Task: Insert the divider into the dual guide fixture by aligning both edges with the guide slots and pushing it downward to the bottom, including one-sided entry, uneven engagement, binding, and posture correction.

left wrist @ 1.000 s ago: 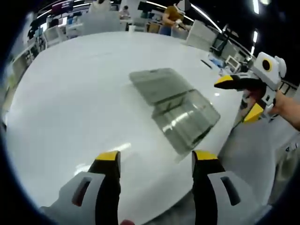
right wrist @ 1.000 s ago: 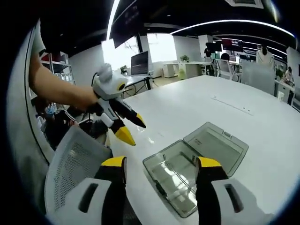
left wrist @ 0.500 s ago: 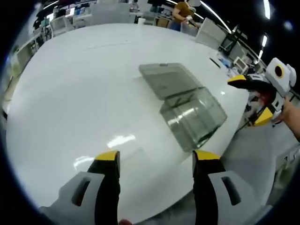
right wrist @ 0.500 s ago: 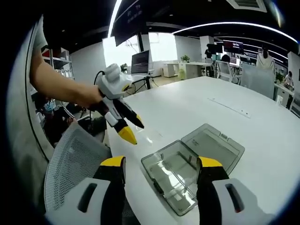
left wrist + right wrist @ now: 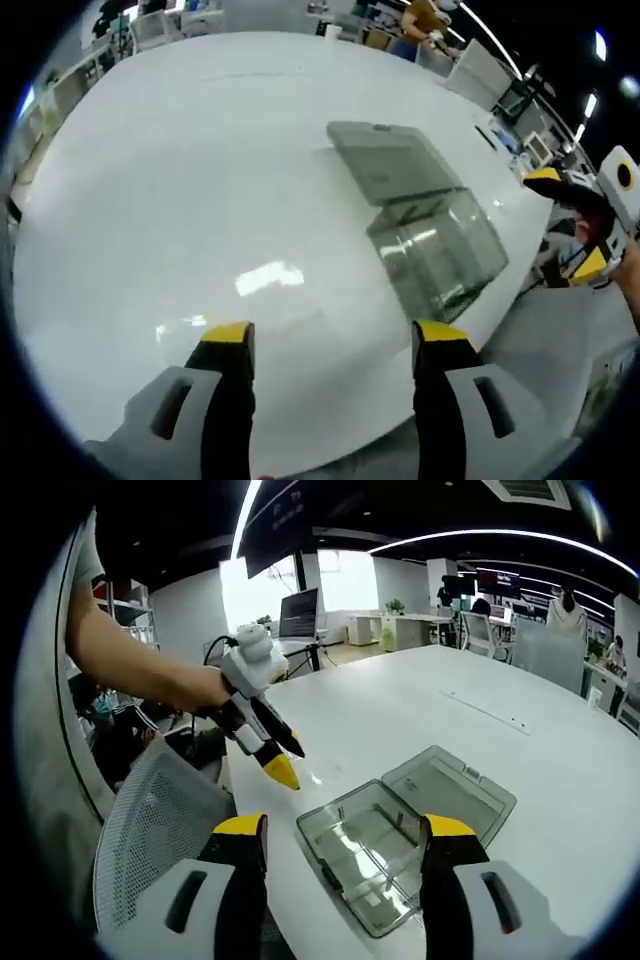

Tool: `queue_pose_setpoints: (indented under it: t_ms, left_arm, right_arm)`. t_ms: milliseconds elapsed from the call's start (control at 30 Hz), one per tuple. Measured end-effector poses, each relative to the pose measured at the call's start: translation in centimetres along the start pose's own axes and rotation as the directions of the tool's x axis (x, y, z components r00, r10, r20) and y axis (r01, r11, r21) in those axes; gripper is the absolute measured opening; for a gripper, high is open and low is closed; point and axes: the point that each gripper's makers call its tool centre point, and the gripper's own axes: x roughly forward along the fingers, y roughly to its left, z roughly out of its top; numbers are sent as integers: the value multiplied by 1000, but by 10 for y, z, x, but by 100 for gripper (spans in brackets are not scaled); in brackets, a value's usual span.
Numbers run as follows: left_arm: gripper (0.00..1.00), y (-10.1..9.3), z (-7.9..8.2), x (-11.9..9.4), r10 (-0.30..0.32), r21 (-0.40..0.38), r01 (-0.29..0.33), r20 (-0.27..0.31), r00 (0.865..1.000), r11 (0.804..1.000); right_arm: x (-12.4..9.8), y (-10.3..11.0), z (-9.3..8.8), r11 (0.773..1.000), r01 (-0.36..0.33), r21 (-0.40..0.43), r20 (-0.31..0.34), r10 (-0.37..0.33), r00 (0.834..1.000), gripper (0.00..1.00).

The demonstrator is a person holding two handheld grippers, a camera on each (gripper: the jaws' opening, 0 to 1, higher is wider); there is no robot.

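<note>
A clear plastic box [image 5: 437, 250] lies on the white table [image 5: 200, 170] with its flat lid [image 5: 385, 163] folded open behind it. Thin ribs show inside the box [image 5: 362, 857], whose lid [image 5: 452, 788] lies to its right. My left gripper [image 5: 335, 335] hovers open over the table's near edge, left of the box, with nothing between its jaws. A faint clear flat piece [image 5: 250, 322] seems to lie just ahead of it. My right gripper [image 5: 345, 827] is open above the box. The left gripper [image 5: 272, 760] hangs over the table edge in a hand.
A grey mesh chair [image 5: 150, 830] stands at the table's edge below the left arm. The right gripper [image 5: 585, 225] sits off the table's right edge, open. Desks, monitors and people fill the far background. The table stretches wide beyond the box.
The left gripper has moved in over the table edge and nearer the box. The right gripper view has barely shifted. The box and lid lie as before. Both grippers stay open.
</note>
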Motion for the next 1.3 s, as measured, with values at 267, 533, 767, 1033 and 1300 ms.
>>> queue_pose_setpoints:
  t_ms: [267,533,767,1033,1300]
  left_arm:
    - [58,6,-3,7,34,-11,-35,-34,999,999]
    - [54,13,-5,13,71,-25,-73,-73,995,997]
    - [53,14,-8,19,85,-26,-88,-105,991,996]
    - [51,17,-10,24,110,-22,-113,-129,986,993]
    - [48,18,-8,25,139,5,-139,-136,981,990]
  right_arm:
    - [-2,-2,1,1000,0,-2,1,0,1000,59]
    - [-4,-4,1,1000,-1,6,3,1,1000,59]
    - [-5,-6,0,1000,3,12,6,-3,1000,60]
    - [-7,-8,-3,1000,5,14,1,-5,1000,60]
    - [-8,-9,-3,1000,4,12,-1,-4,1000,59]
